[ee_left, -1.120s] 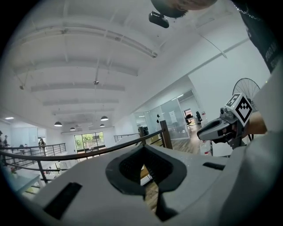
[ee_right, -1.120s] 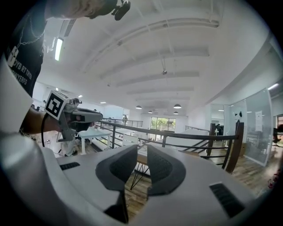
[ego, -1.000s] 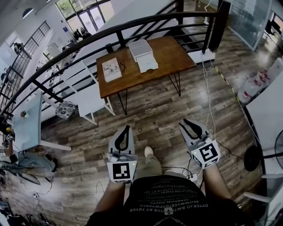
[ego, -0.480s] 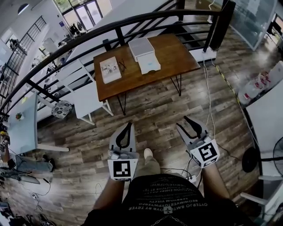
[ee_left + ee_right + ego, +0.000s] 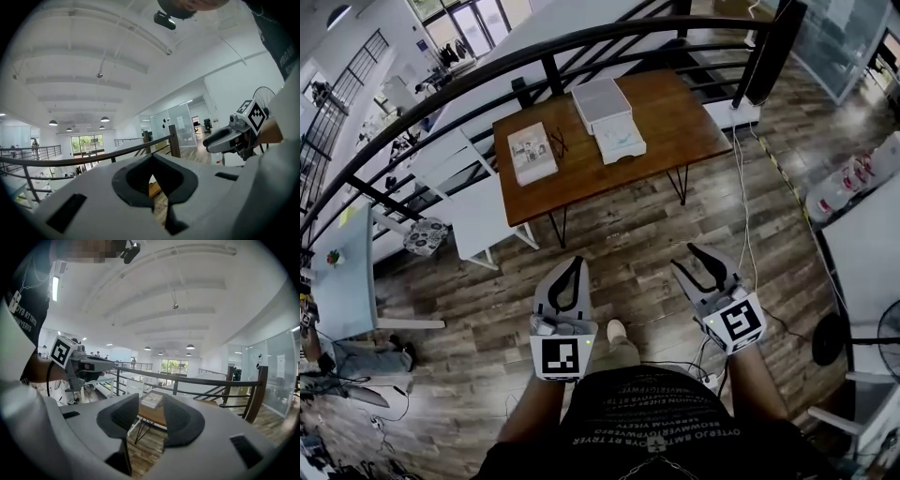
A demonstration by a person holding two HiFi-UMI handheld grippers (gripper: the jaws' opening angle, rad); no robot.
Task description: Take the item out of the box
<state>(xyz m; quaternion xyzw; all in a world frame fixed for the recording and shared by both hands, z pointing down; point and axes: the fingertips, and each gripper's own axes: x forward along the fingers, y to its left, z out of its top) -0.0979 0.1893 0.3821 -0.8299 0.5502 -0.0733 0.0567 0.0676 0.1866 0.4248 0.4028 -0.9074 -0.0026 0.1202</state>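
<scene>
Floorboards of dark, streaky wood plank [image 5: 628,234] fill most of my head view, with a curved black metal railing [image 5: 487,80] sweeping across the far side. Just in front of that railing stands a brown wooden table with thin black hairpin legs [image 5: 675,122].

Both of the person's forearms reach forward from the waist, side by side and well apart, over bare floor short of the table. Each carries its tool roughly level and aimed at the table, with the marker cube turned up toward the head camera.

My grey plastic left gripper [image 5: 574,264] has its dark jaw tips meeting, so the claw is closed. Only a diamond-shaped gap shows behind the tips, with nothing in it. My grey plastic right gripper [image 5: 684,258] leans slightly inward. Its jaws have just been opening and now stand clearly apart, and between them I see only the distant table.

On the table's far middle, close to the railing, sits the white rectangular box [image 5: 601,101], well ahead of both grippers. I cannot make out any item inside it. A flat white rectangular piece [image 5: 621,141] lies just beside its near edge. Further left on the tabletop lies a pale printed booklet [image 5: 532,153].
</scene>
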